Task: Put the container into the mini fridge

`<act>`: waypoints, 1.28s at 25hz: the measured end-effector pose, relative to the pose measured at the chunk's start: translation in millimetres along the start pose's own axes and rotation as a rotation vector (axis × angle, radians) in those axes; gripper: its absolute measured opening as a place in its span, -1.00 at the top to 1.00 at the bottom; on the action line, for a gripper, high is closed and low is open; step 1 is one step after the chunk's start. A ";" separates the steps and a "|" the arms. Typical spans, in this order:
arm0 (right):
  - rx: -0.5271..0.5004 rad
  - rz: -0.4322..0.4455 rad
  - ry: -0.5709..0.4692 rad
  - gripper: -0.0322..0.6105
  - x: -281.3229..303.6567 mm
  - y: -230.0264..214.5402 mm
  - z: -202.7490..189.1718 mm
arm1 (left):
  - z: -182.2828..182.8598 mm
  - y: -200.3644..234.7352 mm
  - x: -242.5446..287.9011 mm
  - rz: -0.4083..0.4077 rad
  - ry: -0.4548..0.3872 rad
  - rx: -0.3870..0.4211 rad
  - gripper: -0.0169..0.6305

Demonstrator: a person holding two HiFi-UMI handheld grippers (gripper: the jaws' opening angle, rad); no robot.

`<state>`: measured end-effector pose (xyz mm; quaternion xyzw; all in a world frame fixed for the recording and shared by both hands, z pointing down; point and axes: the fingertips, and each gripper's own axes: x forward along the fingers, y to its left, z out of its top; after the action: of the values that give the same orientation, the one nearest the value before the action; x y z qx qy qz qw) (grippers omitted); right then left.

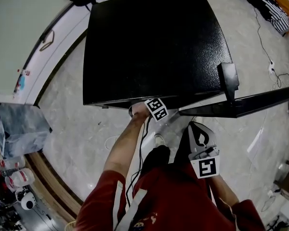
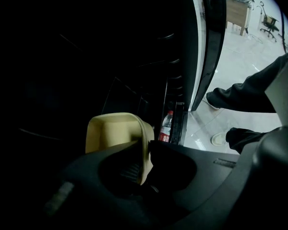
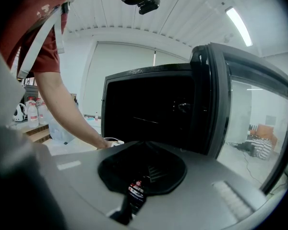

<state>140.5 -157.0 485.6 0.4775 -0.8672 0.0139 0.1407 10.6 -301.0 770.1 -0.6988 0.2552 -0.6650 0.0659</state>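
Black mini fridge [image 1: 154,42], cream container [image 2: 114,132], red white-striped shirt [image 1: 178,201], grey marbled floor [image 1: 77,124]

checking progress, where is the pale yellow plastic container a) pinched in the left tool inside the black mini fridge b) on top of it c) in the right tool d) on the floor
a: in the left gripper view the pale yellow plastic container has its wall between the jaws of the left tool, inside the black mini fridge; the right tool is empty.
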 end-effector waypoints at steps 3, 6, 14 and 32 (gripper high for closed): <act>-0.002 -0.002 -0.019 0.90 2.2 -2.5 2.5 | 0.8 7.8 1.4 0.024 0.009 0.006 0.77; 0.002 -0.005 -0.014 0.90 2.2 -2.8 1.5 | 0.8 10.5 3.1 0.049 0.017 0.016 0.76; 0.002 0.004 0.003 0.90 2.3 1.2 -0.1 | 4.7 16.2 -7.8 0.149 -0.004 0.055 0.39; -0.013 0.028 -0.032 0.90 6.5 18.6 8.9 | -21.7 -37.6 -91.4 0.180 -0.071 0.017 0.31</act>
<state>119.6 -153.6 480.7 0.4647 -0.8759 0.0025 0.1299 1.1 -222.7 706.8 -0.6955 0.3090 -0.6334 0.1403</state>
